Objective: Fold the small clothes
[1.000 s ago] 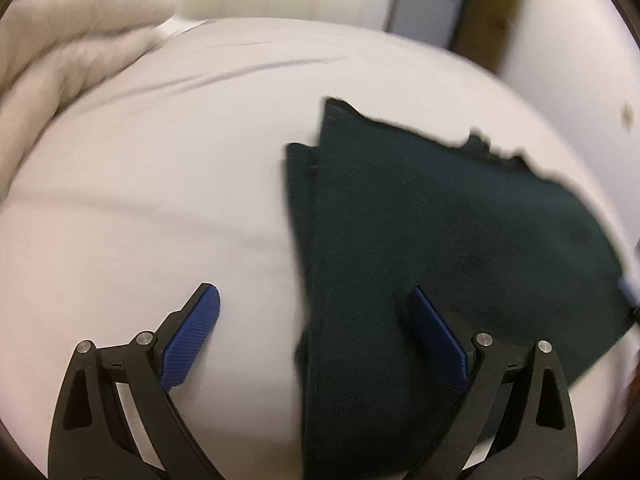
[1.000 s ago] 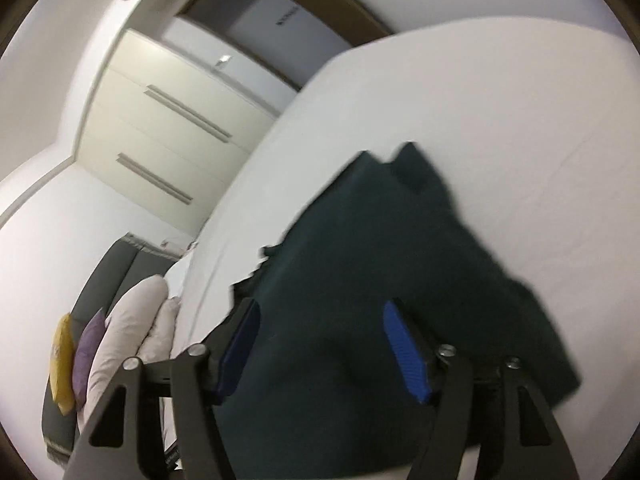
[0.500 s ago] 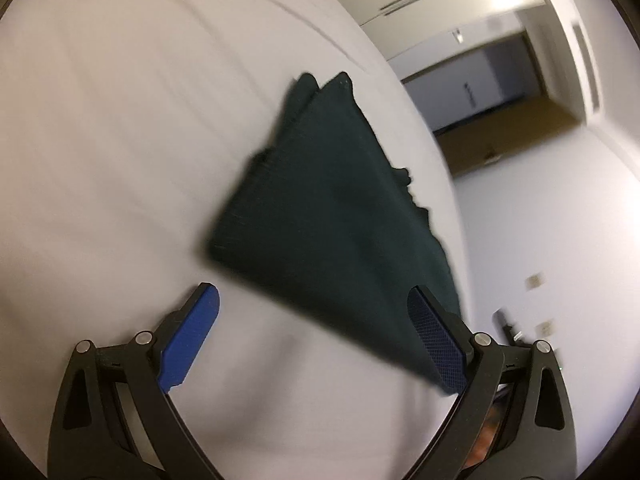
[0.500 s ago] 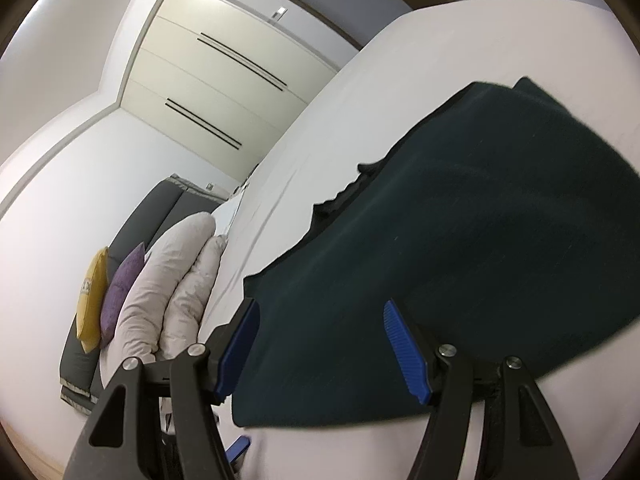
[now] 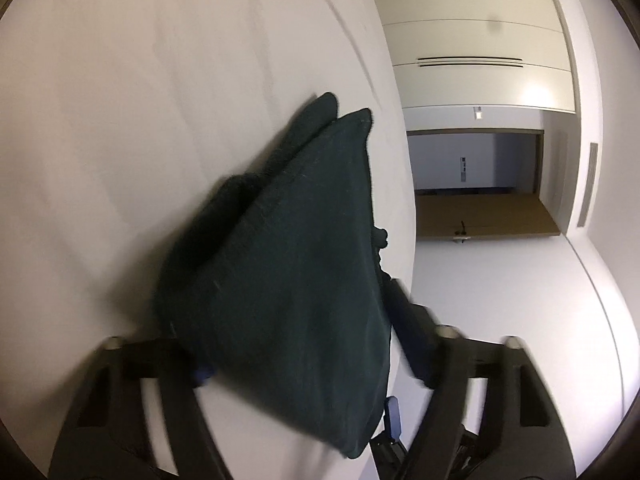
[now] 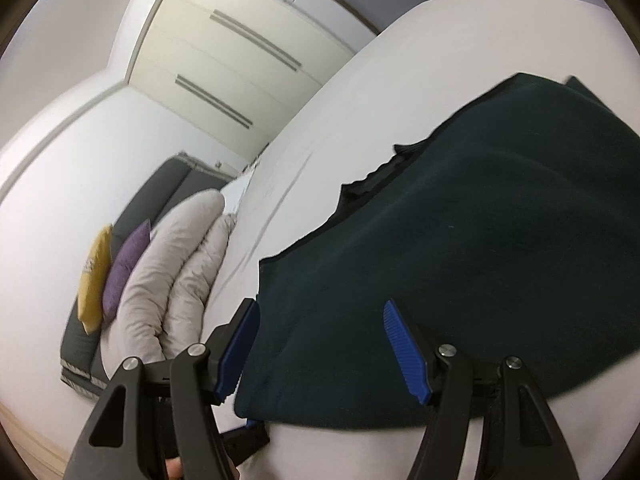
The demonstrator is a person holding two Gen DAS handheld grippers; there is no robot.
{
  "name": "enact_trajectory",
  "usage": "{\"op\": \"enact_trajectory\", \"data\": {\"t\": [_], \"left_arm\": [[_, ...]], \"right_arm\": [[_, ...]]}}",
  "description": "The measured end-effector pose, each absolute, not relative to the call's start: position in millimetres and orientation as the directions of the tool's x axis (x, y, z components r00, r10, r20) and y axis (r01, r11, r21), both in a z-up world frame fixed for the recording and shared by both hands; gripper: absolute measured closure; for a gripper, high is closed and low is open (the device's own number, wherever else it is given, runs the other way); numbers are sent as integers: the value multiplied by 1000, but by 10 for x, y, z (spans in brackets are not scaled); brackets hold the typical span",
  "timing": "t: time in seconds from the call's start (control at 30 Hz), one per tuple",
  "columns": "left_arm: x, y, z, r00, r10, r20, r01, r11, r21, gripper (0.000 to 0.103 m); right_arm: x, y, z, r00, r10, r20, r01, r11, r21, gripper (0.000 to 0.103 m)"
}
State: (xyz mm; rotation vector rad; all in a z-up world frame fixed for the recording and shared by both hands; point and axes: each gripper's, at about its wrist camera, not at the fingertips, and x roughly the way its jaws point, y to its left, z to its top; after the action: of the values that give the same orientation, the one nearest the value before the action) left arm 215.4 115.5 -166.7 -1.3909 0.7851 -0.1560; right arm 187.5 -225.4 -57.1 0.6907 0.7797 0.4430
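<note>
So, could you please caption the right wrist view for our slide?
Open right gripper poised over a folded dark green garment on a white bed.

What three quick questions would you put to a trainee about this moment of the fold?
1. True or false: the right gripper is shut.
2. The dark green garment lies on: A) a white bed; B) a wooden table; C) a chair.
3. Fill in: next to the yellow cushion sits a ___ one.

Key: 1 false, its jaws stand wide apart over the garment's near edge; 2 A; 3 purple.
</note>
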Motion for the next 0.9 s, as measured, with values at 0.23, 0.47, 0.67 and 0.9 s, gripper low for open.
{"op": "enact_trajectory", "data": {"t": [0.23,0.47,0.67,0.9], "left_arm": [[2371,1251,-1676,723,-543,-426,-304,303,-903,76],[2451,1151,-1497,697,-510,-504,-286,446,-848,92],[2762,416,-611,731,-433,-527,-57,732,-679,92],[2460,-1096,-300,768,-298,-567,263,954,-144,92]], "right_arm": [[2414,-1979,-805,548,612,-570,-93,722,686,36],[2654,-1845,-1017,482,598,-641,-113,768,631,37],[2597,-2237,-828,448,657,-606,-97,710,698,33],[2926,-2594,-843,353,813,-463,-47,509,859,17]]}}
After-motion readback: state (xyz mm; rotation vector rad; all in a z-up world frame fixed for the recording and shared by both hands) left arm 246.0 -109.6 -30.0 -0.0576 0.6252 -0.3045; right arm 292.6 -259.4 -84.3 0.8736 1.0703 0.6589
